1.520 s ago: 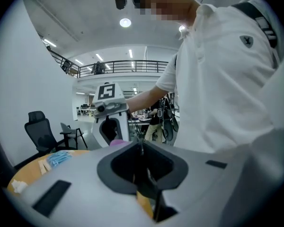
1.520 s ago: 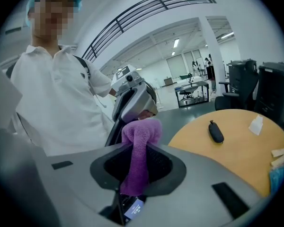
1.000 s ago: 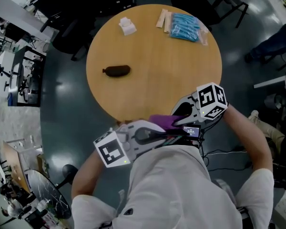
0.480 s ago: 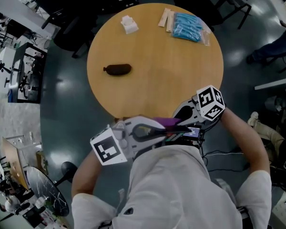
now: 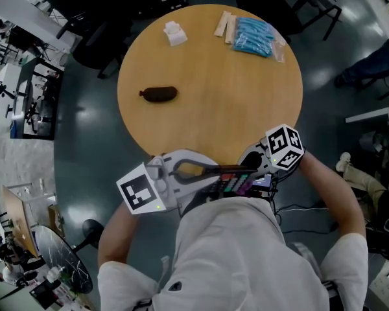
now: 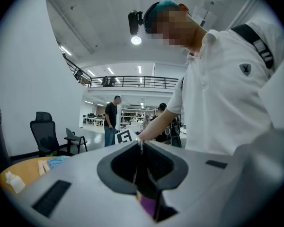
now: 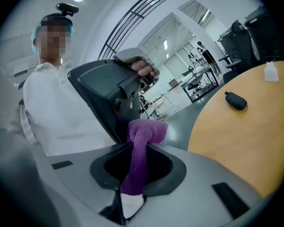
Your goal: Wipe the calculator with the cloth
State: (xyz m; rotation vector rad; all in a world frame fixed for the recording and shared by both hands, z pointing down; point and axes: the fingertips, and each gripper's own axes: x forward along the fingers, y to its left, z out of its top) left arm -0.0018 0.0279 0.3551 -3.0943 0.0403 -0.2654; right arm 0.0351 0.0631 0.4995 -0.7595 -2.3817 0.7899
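Observation:
Both grippers meet close to the person's chest, just off the round table's near edge. My left gripper point(image 5: 232, 173) reaches in from the left and is shut on the dark calculator point(image 5: 236, 186), whose coloured keys face up. In the left gripper view it point(image 6: 141, 150) holds a thin edge-on strip, with a bit of purple cloth point(image 6: 146, 205) below. My right gripper point(image 5: 249, 167) comes from the right, shut on the purple cloth point(image 7: 144, 134). In the right gripper view the cloth stands up out of the jaws of that gripper point(image 7: 132, 174), with its folded top pressed on a dark slab below a person's hand point(image 7: 144, 70).
The wooden table point(image 5: 207, 115) carries a dark oblong thing point(image 5: 159, 94), a small white object point(image 5: 176, 33), a blue packet point(image 5: 253, 36) and beige strips point(image 5: 223, 26) at its far side. Dark chairs stand beyond it. Cables point(image 5: 305, 207) lie on the floor at right.
Both grippers have drawn toward the person's body. The purple cloth, plain to see above the calculator before, is now mostly hidden, and the calculator's coloured keys show.

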